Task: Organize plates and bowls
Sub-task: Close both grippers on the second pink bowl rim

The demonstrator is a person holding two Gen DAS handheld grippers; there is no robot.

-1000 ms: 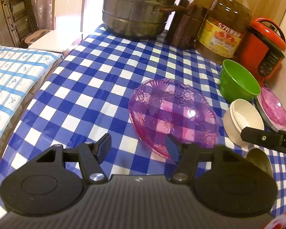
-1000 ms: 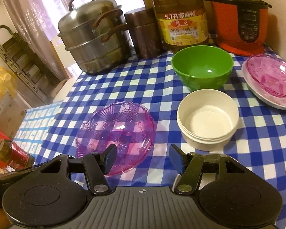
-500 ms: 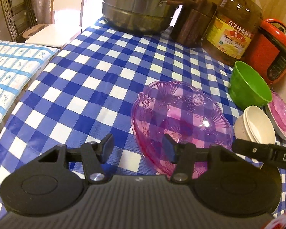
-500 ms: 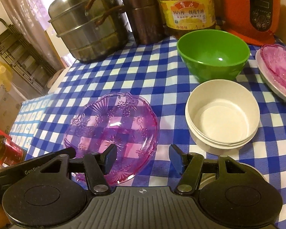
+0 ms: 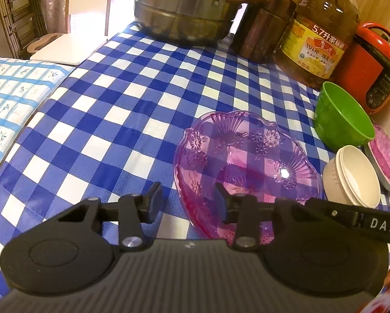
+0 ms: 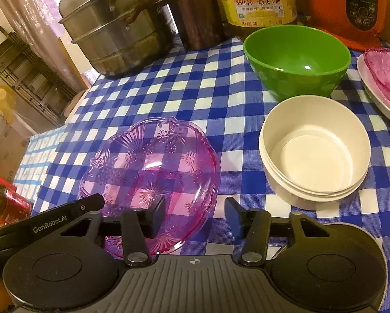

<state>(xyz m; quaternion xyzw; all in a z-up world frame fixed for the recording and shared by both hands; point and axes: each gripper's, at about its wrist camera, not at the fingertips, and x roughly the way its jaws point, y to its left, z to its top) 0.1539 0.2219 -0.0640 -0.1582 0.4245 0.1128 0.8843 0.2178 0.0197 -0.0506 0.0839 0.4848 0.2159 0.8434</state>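
A clear purple bowl point(image 5: 247, 161) point(image 6: 148, 167) with a flower pattern sits on the blue checked tablecloth. My left gripper point(image 5: 187, 203) straddles its left rim, one finger inside and one outside. The jaws are closing and a gap still shows at the pads. My right gripper point(image 6: 196, 214) straddles the bowl's right rim in the same way, also closing without pressing. To the right stand stacked cream bowls point(image 6: 314, 156) point(image 5: 356, 180) and a green bowl point(image 6: 296, 62) point(image 5: 343, 120). A second purple dish point(image 6: 385, 75) lies on a white plate point(image 6: 377, 104).
Along the back stand a steel steamer pot point(image 5: 184, 13), a brown canister point(image 5: 262, 31), a large oil bottle point(image 5: 320, 34) and a red rice cooker point(image 5: 369, 65). The table's edge point(image 5: 38, 109) runs down the left. A red can point(image 6: 4, 203) lies low on the left.
Both grippers have come down and forward onto the purple bowl. Their jaws have narrowed, and each now has the bowl's rim between its fingers.
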